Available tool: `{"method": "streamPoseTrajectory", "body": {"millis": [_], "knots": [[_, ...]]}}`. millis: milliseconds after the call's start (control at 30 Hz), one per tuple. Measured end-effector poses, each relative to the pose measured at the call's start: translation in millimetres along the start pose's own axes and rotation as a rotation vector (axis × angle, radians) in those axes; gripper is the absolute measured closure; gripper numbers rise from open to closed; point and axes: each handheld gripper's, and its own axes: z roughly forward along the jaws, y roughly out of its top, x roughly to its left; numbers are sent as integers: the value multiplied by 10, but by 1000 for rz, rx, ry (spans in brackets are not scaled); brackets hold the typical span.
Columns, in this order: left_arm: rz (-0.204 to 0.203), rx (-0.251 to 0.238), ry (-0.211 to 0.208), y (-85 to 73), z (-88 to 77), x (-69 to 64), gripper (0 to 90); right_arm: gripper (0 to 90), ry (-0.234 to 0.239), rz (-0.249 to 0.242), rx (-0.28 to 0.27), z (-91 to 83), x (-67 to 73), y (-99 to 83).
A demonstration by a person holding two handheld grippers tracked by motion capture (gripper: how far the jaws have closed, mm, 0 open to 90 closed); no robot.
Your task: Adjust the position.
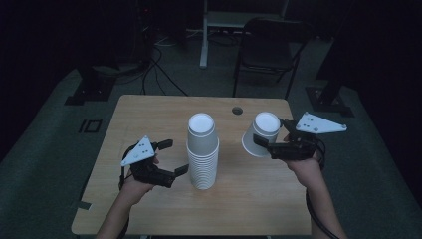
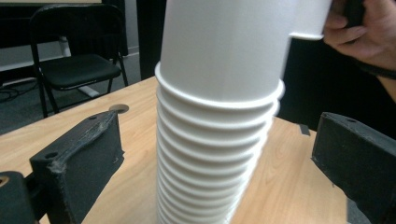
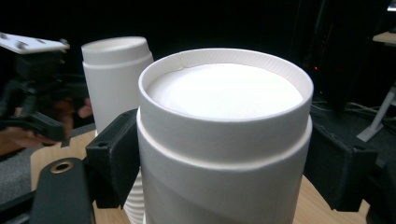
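- The left gripper (image 1: 174,158) sits low at the near left of the table (image 1: 149,114), its jaws spread wide with nothing between them, pointing toward the cup stack.
- In the left gripper view the black jaws stand on either side of the stack of cups (image 2: 219,140) without touching it; the stack rises just ahead of them.
- The stack of cups (image 1: 202,154) stands upside down near the middle of the table, bottoms up, leaning slightly.
- The right gripper (image 1: 268,139) is held off the table to the right of the stack, its jaws clamped on a single white cup (image 1: 261,133).
- That single cup (image 3: 224,140) is also bottom up, tilted, clear of the stack, and the pads (image 3: 112,154) press on its sides.
- Beyond the table, a dark chair (image 1: 271,50) stands on the floor, and a small round hole (image 1: 237,110) marks the far edge of the tabletop.
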Motion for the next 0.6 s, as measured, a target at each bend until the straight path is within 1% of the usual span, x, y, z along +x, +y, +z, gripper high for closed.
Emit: {"method": "streamPoseTrajectory", "body": {"millis": [67, 133, 167, 200, 267, 400, 500, 533, 567, 600], "knots": [[5, -9, 11, -31, -58, -61, 22, 199, -3, -2, 11, -13, -1, -49], [2, -12, 9, -54, -89, -119, 23, 199, -17, 5, 16, -39, -2, -97], [2, -12, 9, -54, -89, -119, 23, 199, -17, 5, 16, -39, -2, -97], [-1, -17, -3, -75, -105, -175, 23, 199, -13, 9, 18, -52, -8, -120], [14, -3, -6, -101, -105, -249, 23, 199, -15, 18, 21, -91, -24, -182], [30, 12, -32, -141, -87, -397, 25, 199, -35, 23, 32, -148, -45, -268], [65, 18, -55, -151, -53, -526, 25, 199, -44, 30, 36, -192, -58, -332], [78, 15, -69, -154, -35, -562, 31, 199, -43, 31, 40, -205, -60, -353], [87, 12, -67, -155, -13, -592, 42, 199, -50, 33, 39, -219, -56, -373], [84, 18, -79, -154, 18, -615, 42, 199, -48, 35, 41, -233, -58, -392]]}}
